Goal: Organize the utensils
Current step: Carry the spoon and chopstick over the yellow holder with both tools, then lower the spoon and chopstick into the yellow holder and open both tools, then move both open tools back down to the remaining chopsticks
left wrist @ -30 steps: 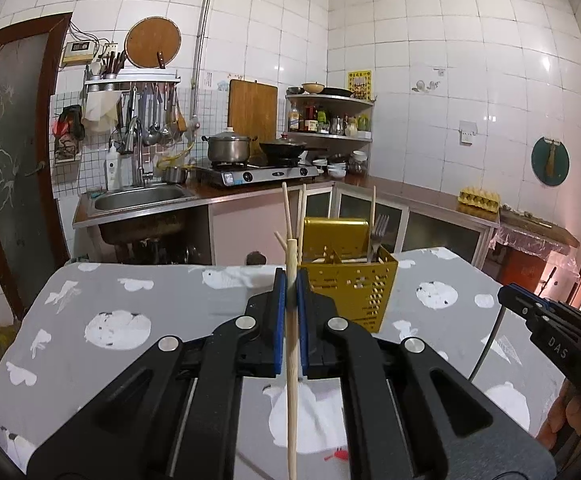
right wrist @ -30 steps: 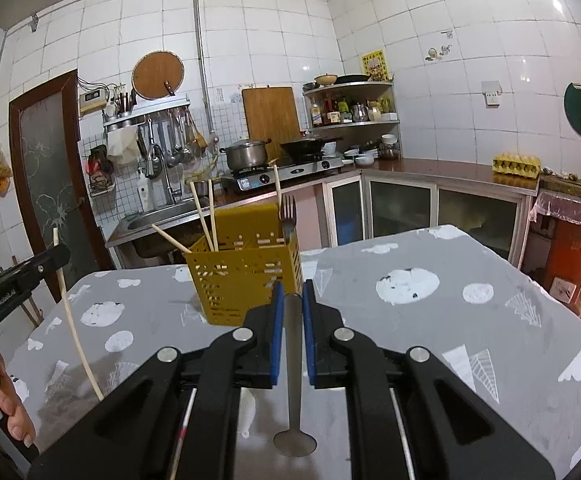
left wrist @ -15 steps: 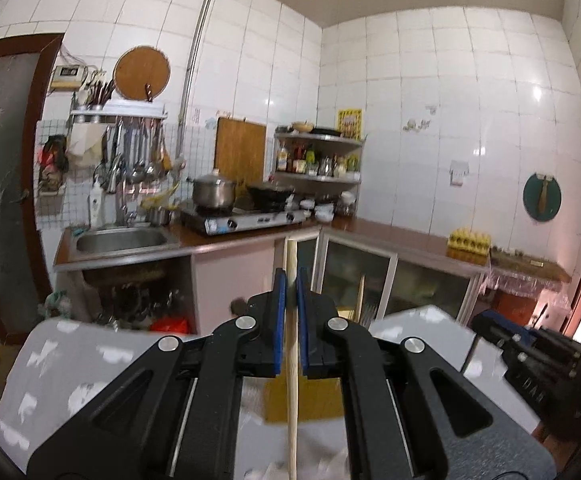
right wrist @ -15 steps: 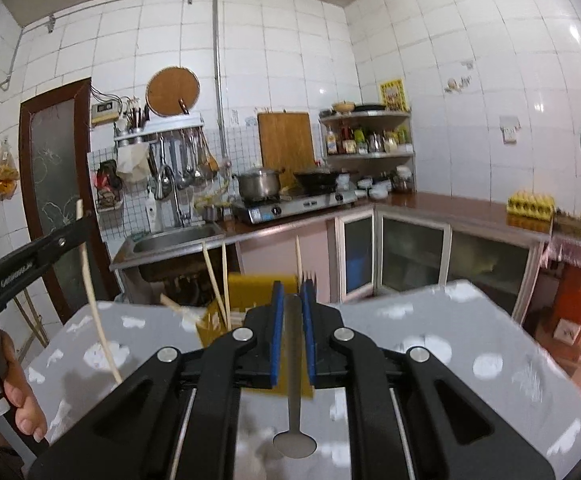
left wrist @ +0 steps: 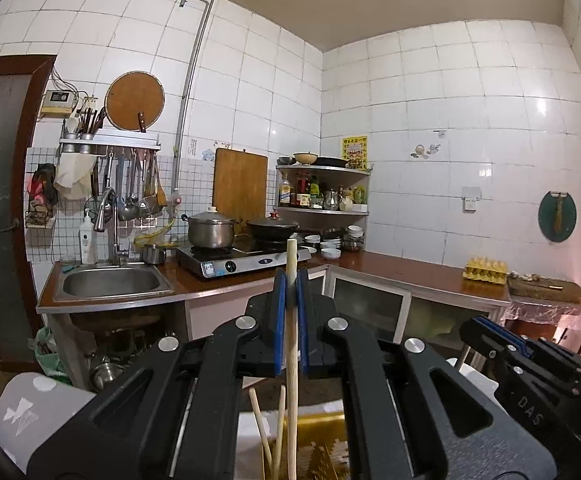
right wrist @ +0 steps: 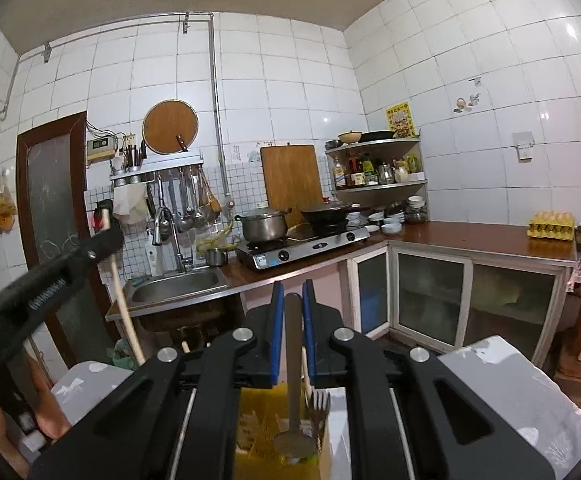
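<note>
Here, a chopstick (left wrist: 291, 320) is clamped upright in the left gripper (left wrist: 290, 280), above the yellow caddy (left wrist: 322, 456). Only in the right view is a spoon (right wrist: 293, 380) seen clamped in the right gripper (right wrist: 293, 300), bowl down over the caddy beside a fork (right wrist: 317, 404).

The right claw (right wrist: 290, 304) is clamped on a metal utensil (right wrist: 293, 364) whose handle stands upright between the blue pads (right wrist: 276, 336), its rounded end hanging down. Right below that end sits the yellow utensil basket (right wrist: 266, 440), with a fork (right wrist: 317, 408) standing in it on its right side. Left of the basket, the left claw (right wrist: 104, 240) grips a pale chopstick (right wrist: 124, 304) that slants down toward the basket. The basket rests on a tabletop (right wrist: 502, 380) covered in grey cloth.
</note>
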